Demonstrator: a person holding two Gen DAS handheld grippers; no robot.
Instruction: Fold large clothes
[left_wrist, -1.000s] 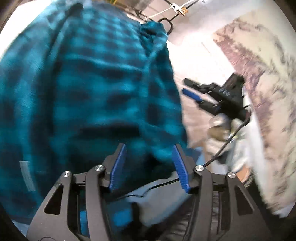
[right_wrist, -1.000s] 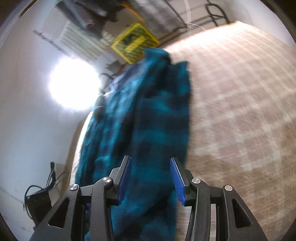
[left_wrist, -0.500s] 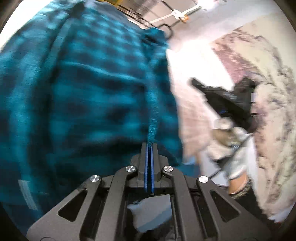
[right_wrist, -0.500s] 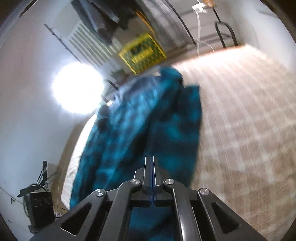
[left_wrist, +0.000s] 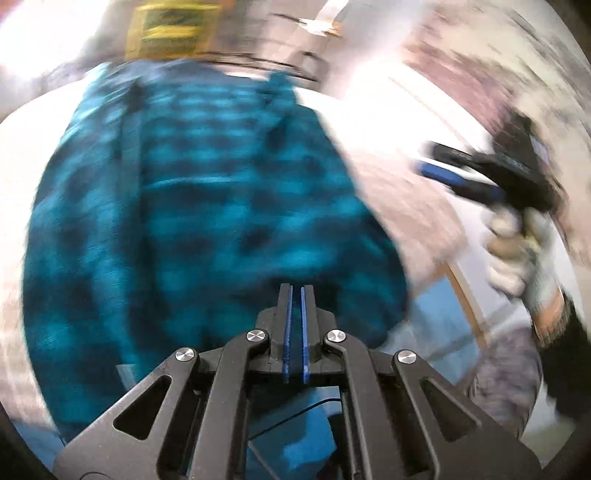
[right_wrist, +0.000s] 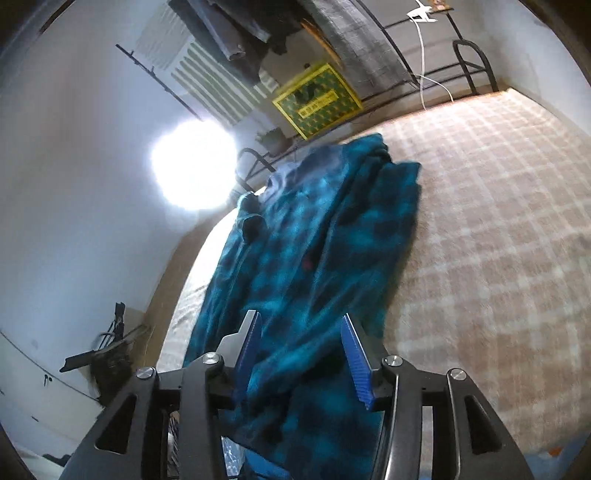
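The teal plaid flannel shirt lay on the bed, along the bed's left side, its collar end far from the cameras and its near hem just below both tools. It looked folded lengthwise already, one side lapped over the other into a long, narrow band (the blur hid how neat the edges were). The left tongs had just been parting and showed only a thin slit, nothing between the pads. The right tongs had just been opening too and stood moderately wide above the cloth, gripping nothing. By my judgement the cross folds remained: bringing the hem toward the collar and squaring up the bundle.
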